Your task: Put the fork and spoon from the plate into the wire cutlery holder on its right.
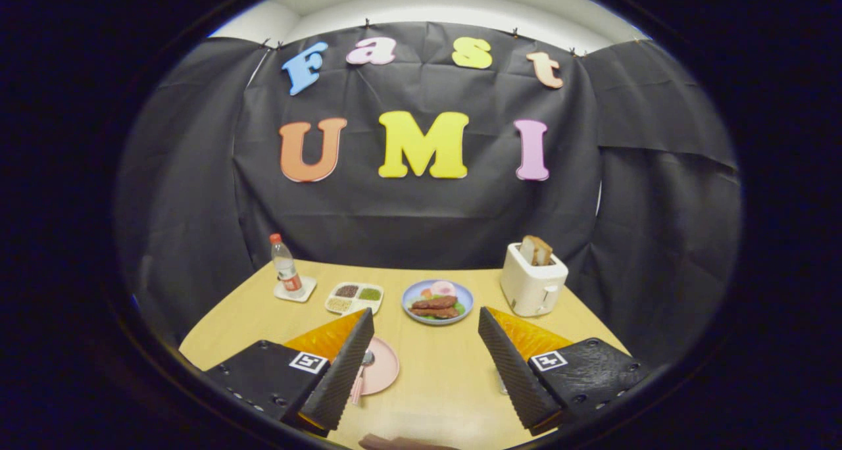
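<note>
- On the wooden table, seen in the gripper view, the gripper hangs above the near part with its jaws spread wide and nothing between the fingers.
- A pink plate lies just behind the left finger, partly hidden by it; a spoon rests on it, and pink handles stick out over its near rim.
- Whether the fork is among them cannot be told.
- A thin bit of wire beside the right finger may be the cutlery holder; it is mostly hidden.
- Beyond the fingers sits a blue plate of food.
- To its left stands a divided dish, then a bottle on a coaster.
- To its right stands a white toaster with toast in its slot.
</note>
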Motion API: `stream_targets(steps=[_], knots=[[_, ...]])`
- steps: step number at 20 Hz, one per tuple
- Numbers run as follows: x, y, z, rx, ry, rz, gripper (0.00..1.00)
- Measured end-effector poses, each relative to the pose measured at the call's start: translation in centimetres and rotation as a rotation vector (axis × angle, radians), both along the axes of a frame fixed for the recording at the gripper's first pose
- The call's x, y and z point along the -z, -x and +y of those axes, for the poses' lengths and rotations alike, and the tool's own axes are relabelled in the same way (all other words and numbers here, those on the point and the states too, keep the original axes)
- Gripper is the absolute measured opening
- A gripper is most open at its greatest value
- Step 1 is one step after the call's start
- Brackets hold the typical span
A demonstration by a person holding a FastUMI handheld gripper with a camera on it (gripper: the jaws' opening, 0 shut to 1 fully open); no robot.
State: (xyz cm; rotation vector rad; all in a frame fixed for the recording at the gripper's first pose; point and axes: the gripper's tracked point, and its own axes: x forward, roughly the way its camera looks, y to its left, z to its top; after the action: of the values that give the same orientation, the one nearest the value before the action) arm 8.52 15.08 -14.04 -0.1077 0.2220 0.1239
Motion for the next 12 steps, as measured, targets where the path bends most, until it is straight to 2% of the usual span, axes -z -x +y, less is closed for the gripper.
stream_targets(steps=[5, 12], knots=[[8.0, -2.2, 4.1, -0.017, 0.022, 0.152, 0.96], [19.9, -4.4, 5.5, 0.039, 0.08, 0.413, 0.96]])
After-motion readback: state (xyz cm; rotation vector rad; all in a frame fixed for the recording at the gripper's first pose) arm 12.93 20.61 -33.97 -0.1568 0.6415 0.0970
